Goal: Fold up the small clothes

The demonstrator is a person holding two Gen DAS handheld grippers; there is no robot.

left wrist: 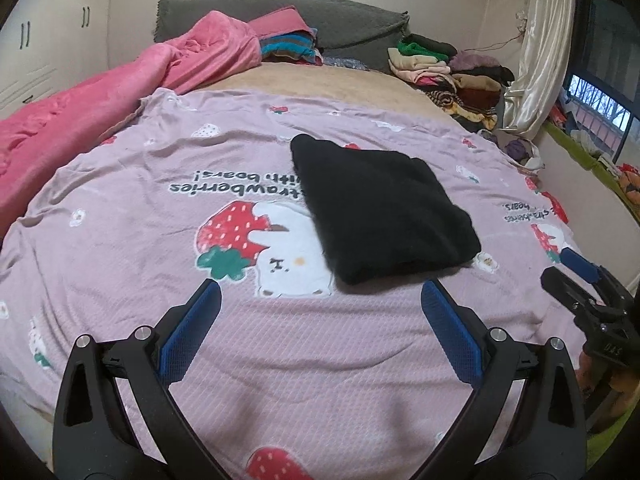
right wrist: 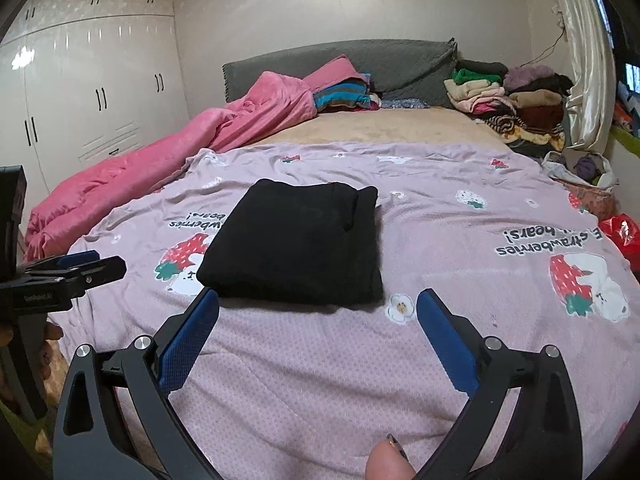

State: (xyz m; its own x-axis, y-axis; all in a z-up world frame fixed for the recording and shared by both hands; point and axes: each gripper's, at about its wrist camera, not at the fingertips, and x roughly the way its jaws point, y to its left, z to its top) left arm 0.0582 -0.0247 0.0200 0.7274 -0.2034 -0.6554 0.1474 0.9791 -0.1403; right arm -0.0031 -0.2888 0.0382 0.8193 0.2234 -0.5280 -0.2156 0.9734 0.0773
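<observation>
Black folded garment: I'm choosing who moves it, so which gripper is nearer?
Roughly equal. The left gripper is open off the black folded garment's near-left corner; the right gripper is open before its near edge.

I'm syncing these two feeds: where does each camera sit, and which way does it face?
Left wrist: on the left gripper, open, facing up the bed; the right gripper shows at right.
Right wrist: on the right gripper, open, same heading; thumb tip below.
Shared: folded black garment, pink sheet.
</observation>
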